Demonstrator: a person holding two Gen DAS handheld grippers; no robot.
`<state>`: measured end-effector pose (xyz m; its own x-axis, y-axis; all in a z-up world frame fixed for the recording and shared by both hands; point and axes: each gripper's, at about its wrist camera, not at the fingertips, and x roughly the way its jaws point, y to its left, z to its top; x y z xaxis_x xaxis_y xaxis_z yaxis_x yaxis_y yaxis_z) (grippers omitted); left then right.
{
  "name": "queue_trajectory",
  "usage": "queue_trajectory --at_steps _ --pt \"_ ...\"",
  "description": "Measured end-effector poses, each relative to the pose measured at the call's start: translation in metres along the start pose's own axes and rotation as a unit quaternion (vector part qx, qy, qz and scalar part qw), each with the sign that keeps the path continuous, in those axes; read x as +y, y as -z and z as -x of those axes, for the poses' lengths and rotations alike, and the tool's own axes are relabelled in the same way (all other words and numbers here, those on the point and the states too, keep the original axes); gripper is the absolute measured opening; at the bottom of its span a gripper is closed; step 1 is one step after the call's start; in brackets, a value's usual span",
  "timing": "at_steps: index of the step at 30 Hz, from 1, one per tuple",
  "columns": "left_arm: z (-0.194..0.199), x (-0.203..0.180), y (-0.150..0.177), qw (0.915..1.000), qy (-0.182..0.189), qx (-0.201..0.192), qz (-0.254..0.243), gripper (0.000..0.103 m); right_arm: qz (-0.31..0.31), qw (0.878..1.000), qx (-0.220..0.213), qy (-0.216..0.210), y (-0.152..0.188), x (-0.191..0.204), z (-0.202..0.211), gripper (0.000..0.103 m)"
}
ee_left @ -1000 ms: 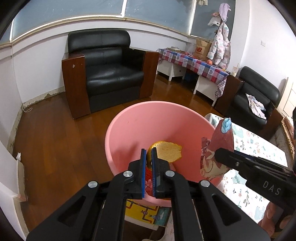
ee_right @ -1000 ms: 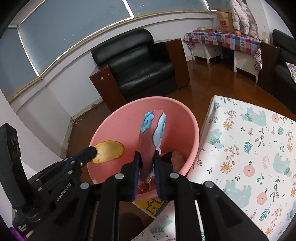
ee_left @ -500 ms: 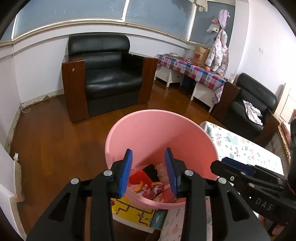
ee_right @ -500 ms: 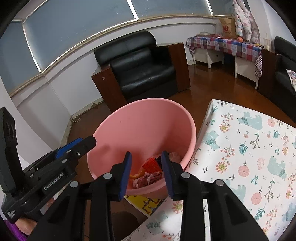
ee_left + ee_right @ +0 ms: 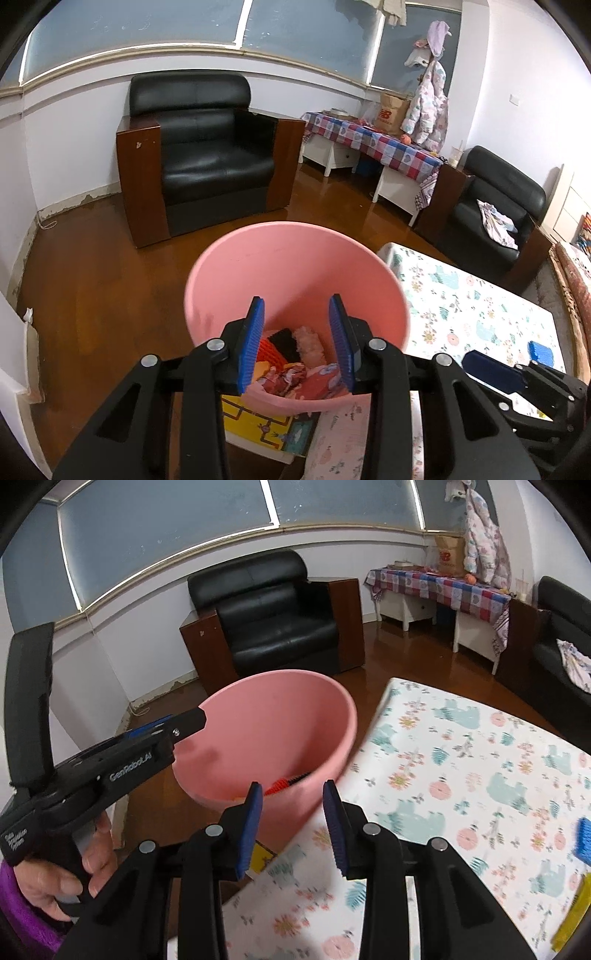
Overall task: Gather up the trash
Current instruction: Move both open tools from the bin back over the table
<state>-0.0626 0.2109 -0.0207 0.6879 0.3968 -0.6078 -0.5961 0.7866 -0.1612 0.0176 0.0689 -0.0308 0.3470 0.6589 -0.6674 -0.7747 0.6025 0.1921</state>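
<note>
A pink bin [image 5: 295,258] stands on the floor against the corner of the flower-patterned table [image 5: 461,775]. Crumpled wrappers and other trash [image 5: 295,369] lie at its bottom. My left gripper [image 5: 296,306] hangs open over the bin's mouth with nothing between its blue pads. From the right wrist view the left gripper [image 5: 192,720] reaches in over the bin's left rim. My right gripper [image 5: 292,794] is open and empty, above the bin's near wall [image 5: 295,731] and the table's corner.
A blue ridged item [image 5: 583,836] and a yellow one [image 5: 570,915] lie at the table's right edge. A yellow printed board [image 5: 258,424] lies under the bin. A black armchair [image 5: 207,155] and a checked side table [image 5: 369,140] stand behind. A hand [image 5: 74,867] holds the left gripper.
Both grippers opened: the left let go of a yellow peel, the right a red-and-blue wrapper, and both dropped into the bin. The right gripper then moved right toward the table.
</note>
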Motion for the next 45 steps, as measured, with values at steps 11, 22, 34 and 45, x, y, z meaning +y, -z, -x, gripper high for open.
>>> queue_trajectory --at_steps 11,22,34,45 --pt "0.007 -0.044 0.007 0.999 0.033 -0.002 -0.031 0.036 -0.04 0.997 -0.018 0.066 0.028 -0.046 0.057 0.033" --pt "0.015 -0.081 0.018 0.9957 0.066 -0.003 -0.065 0.036 -0.104 0.986 -0.029 0.124 0.062 -0.103 0.099 0.033" --pt "0.019 -0.132 0.036 0.9873 0.114 0.001 -0.111 0.036 -0.135 0.974 -0.043 0.176 0.085 -0.131 0.128 0.033" --pt "0.011 -0.185 0.054 0.9673 0.175 0.021 -0.182 0.036 -0.199 0.953 -0.059 0.219 0.113 -0.177 0.161 0.039"
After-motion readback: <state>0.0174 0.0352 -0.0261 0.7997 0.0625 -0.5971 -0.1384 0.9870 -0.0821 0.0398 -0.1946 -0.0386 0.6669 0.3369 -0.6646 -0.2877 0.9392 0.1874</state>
